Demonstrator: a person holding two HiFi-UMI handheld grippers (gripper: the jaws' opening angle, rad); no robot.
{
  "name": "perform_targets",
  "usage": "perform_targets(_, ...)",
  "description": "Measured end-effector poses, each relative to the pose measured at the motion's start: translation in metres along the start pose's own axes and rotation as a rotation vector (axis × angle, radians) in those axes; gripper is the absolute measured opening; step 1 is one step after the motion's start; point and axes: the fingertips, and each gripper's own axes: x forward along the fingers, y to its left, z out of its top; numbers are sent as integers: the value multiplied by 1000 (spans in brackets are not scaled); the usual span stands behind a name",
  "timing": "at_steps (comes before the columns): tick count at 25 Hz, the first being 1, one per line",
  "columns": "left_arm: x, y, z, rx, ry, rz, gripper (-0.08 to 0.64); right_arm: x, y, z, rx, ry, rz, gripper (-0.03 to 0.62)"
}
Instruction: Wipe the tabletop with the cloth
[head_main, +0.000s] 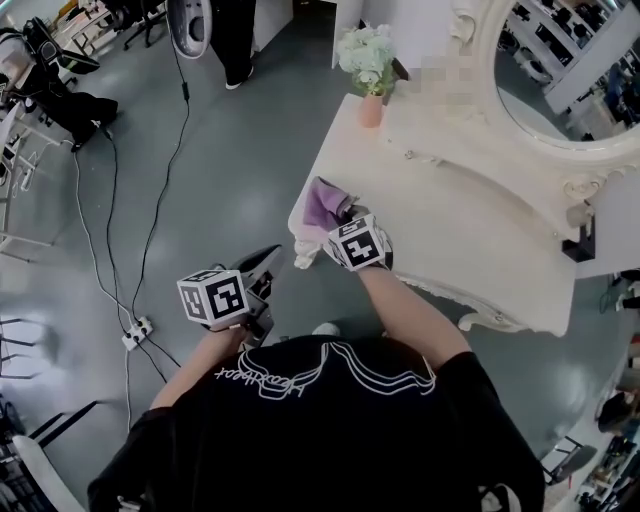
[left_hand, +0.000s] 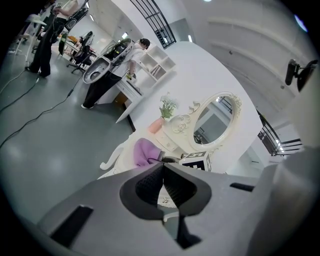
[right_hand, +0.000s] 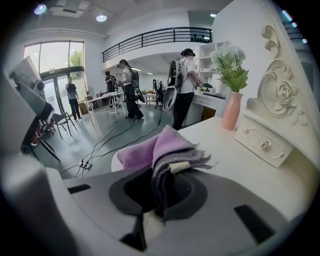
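Note:
A purple cloth (head_main: 323, 203) lies bunched at the near left corner of the cream dressing table (head_main: 470, 230). My right gripper (head_main: 340, 222) is shut on the cloth (right_hand: 167, 150), whose folds stick out between the jaws over the tabletop (right_hand: 250, 167). My left gripper (head_main: 266, 262) hangs off the table's left side above the floor, jaws shut with nothing between them. In the left gripper view the cloth (left_hand: 144, 151) and the table (left_hand: 167, 142) lie ahead of the shut left gripper (left_hand: 163, 172).
A pink vase of pale flowers (head_main: 369, 65) stands at the table's far left corner, beside an oval mirror (head_main: 560, 70) and small drawers (right_hand: 265, 142). Cables and a power strip (head_main: 137, 331) cross the grey floor to the left. People stand further back (right_hand: 182, 85).

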Motion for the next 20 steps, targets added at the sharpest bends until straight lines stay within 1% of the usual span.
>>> perform_targets(3, 6, -5, -1, 3, 10, -21, 5, -6, -5, -3, -6, 0, -15, 51)
perform_targets(10, 15, -18, -1, 21, 23, -57, 5, -17, -16, -19, 48, 11, -37, 51)
perform_targets(20, 31, -31, -6, 31, 55, -100, 5, -36, -33, -39, 87, 16, -73, 51)
